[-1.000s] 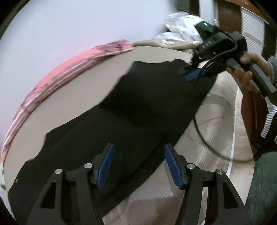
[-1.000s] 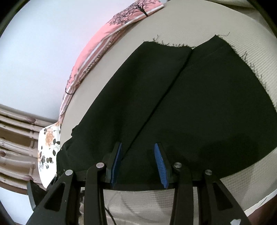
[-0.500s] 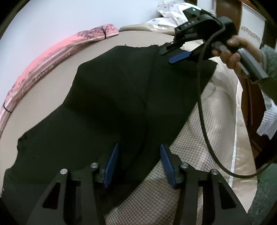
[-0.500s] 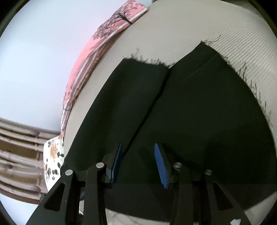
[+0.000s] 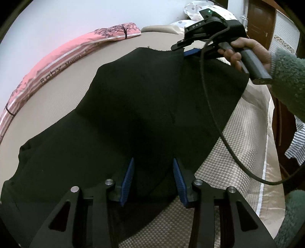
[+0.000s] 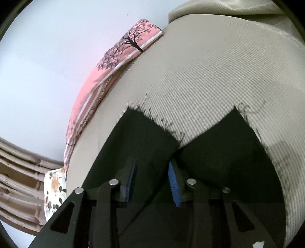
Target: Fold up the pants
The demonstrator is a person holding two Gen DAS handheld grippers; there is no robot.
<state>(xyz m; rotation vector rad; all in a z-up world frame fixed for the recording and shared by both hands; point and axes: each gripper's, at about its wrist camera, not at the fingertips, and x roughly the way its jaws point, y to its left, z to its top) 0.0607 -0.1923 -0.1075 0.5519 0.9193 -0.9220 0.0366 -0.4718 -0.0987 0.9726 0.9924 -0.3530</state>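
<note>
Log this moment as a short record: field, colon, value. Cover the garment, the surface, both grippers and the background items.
garment: black pants, spread flat, frayed hem ends at the far side
surface: beige woven bed cover
left gripper: open, low over the pants' near edge
right gripper: open, over the two hem ends; held by right hand
cable: trails across the pants
background: pink tree-print pillow along the white wall

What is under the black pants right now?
The black pants lie on the beige woven bed cover, which shows past the frayed hems and along the near edge. Whatever sits beneath the cloth's middle is covered and cannot be seen.
</note>
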